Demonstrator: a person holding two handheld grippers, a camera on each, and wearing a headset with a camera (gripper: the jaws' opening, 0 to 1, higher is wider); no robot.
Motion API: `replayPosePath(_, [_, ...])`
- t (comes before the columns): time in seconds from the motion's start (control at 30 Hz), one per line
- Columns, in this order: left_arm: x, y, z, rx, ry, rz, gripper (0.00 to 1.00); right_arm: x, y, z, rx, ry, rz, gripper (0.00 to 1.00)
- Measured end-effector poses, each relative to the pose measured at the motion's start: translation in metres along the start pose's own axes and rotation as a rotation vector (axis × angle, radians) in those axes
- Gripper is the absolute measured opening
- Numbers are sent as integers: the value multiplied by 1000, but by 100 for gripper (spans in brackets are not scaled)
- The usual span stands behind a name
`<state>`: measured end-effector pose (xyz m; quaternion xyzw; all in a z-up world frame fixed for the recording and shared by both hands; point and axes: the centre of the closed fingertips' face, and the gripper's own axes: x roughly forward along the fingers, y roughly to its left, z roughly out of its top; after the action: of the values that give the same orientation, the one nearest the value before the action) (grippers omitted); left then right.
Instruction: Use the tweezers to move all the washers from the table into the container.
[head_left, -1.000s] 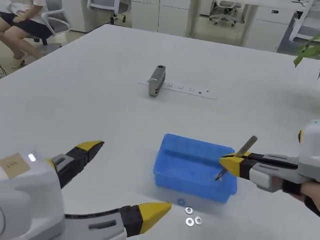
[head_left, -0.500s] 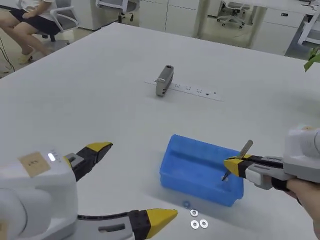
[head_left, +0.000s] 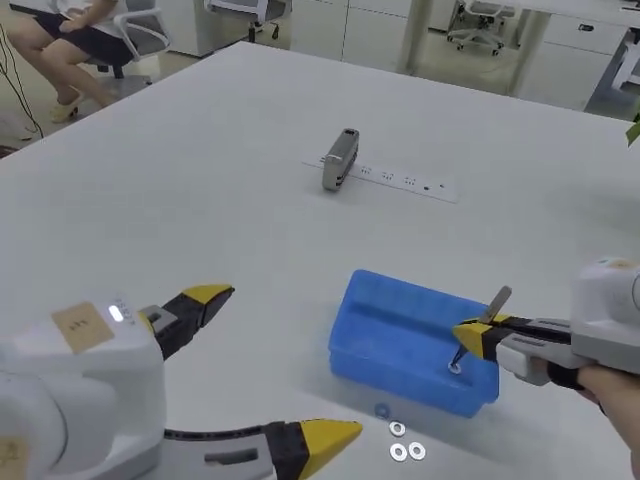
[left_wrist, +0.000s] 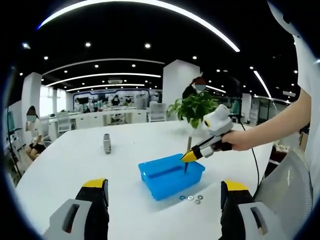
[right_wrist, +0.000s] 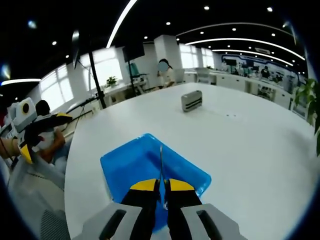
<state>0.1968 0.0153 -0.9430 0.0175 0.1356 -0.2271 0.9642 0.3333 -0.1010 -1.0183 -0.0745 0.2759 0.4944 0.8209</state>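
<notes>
Several washers beside blue container, right gripper jaws clamped on tweezers, left gripper jaws wide.

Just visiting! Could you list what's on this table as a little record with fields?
table: white
container: blue, open top
washers: small cluster on table beside container
tweezers: held by right gripper, tips down inside container
left gripper: fingers open, holding nothing
power strip: farther back on table
</notes>
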Motion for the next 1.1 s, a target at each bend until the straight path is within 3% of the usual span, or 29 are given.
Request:
replayPosePath(0.47, [-1,0,-1,-1,4,-11,94,-29,39,27,17,-122,39,3])
replayPosePath(0.67, [-1,-1,-1,-2,5,-15,94,-40,53,28,26,-144,62,3])
replayPosePath(0.87, [-1,0,-2,-4,4,-19,93,-41,66,13,48,-126,94,3])
replayPosePath(1.1, [-1,0,-4,1,9,-21,93,-30,79,-11,78,-79,135,3])
